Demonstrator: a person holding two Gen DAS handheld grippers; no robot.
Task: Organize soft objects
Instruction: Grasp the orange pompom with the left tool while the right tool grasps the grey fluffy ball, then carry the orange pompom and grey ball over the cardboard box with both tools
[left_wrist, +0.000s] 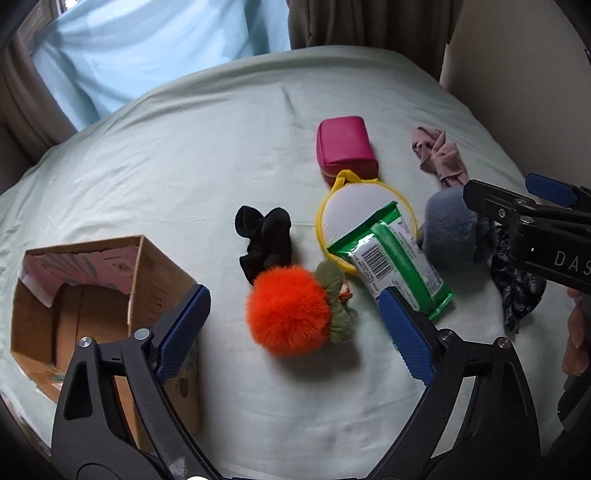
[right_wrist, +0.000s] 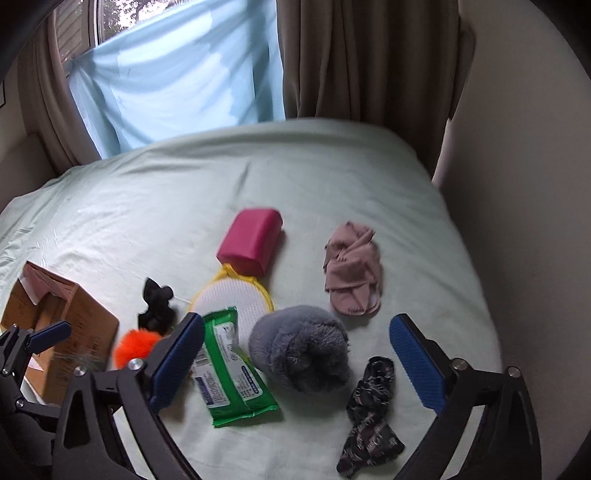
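My left gripper (left_wrist: 294, 295) hangs open over an orange pompom (left_wrist: 288, 310) and the green scrunchie (left_wrist: 338, 314) beside it, its pads touching neither. An open cardboard box (left_wrist: 74, 295) stands to its left. My right gripper (right_wrist: 297, 325) is open above a grey fluffy item (right_wrist: 299, 347), with a dark patterned scrunchie (right_wrist: 373, 402) near its right finger. A black scrunchie (left_wrist: 264, 240), a pink cloth (right_wrist: 352, 273), a pink pouch (right_wrist: 251, 240), a green wipes packet (right_wrist: 232, 369) and a yellow-rimmed mesh disc (right_wrist: 236, 299) also lie on the bed.
Everything rests on a pale green bed sheet (left_wrist: 184, 166). Brown curtains (right_wrist: 369, 55) and a light blue cloth (right_wrist: 177, 74) hang behind the bed, and a wall (right_wrist: 535, 184) runs along its right side. A hand (left_wrist: 576, 332) shows at the right edge.
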